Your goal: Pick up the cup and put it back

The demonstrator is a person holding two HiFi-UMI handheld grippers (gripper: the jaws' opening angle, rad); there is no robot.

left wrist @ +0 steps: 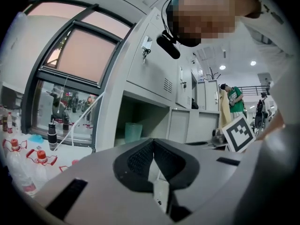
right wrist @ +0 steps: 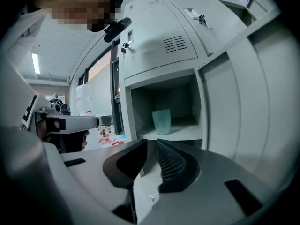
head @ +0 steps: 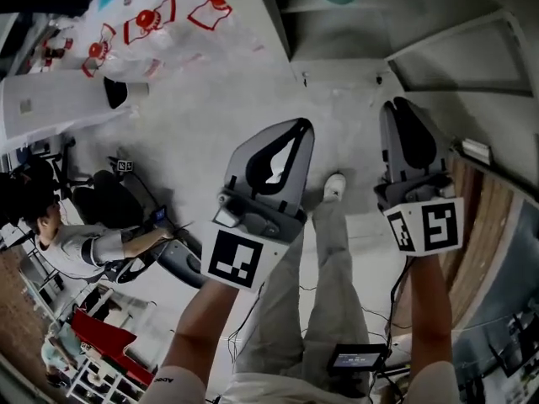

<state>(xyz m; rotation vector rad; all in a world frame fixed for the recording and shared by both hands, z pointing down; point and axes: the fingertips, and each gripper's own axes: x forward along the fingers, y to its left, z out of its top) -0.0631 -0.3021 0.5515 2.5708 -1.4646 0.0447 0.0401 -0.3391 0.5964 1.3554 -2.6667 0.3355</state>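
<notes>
Cup (right wrist: 161, 122): pale teal, see-through, upright on the floor of the open locker compartment (right wrist: 185, 134). It sits set back from the shelf's front edge, somewhat left of middle, alone in that bay. Nothing touches it. Left gripper (left wrist: 153, 141): the dark ribbed pads meet at their tips, jaws closed, nothing between them. In its own view the cup shows beyond and to the left of the jaw tips, well apart from them. Right gripper (right wrist: 152, 140): jaws drawn together to a hairline slit, pads bare, holding nothing. The cup stands above the tips in its view, farther off inside the bay. Head view: both grippers are held out side by side over the pale floor (head: 202, 116), each with a black-and-white marker cube (head: 428, 225) near the wrist, and the wearer's trouser legs and one light shoe (head: 334, 185) are between and below them. Closed locker doors (right wrist: 159, 36) with keys in the locks sit above the open bay. A big window (left wrist: 79, 55) lies left of the lockers. Water bottles with red labels (left wrist: 40, 159) stand on a white table (left wrist: 70, 153) under it. A seated person (head: 80, 244) is at the left edge of the head view. A person in a green top (left wrist: 235, 99) stands far back in the left gripper view.
</notes>
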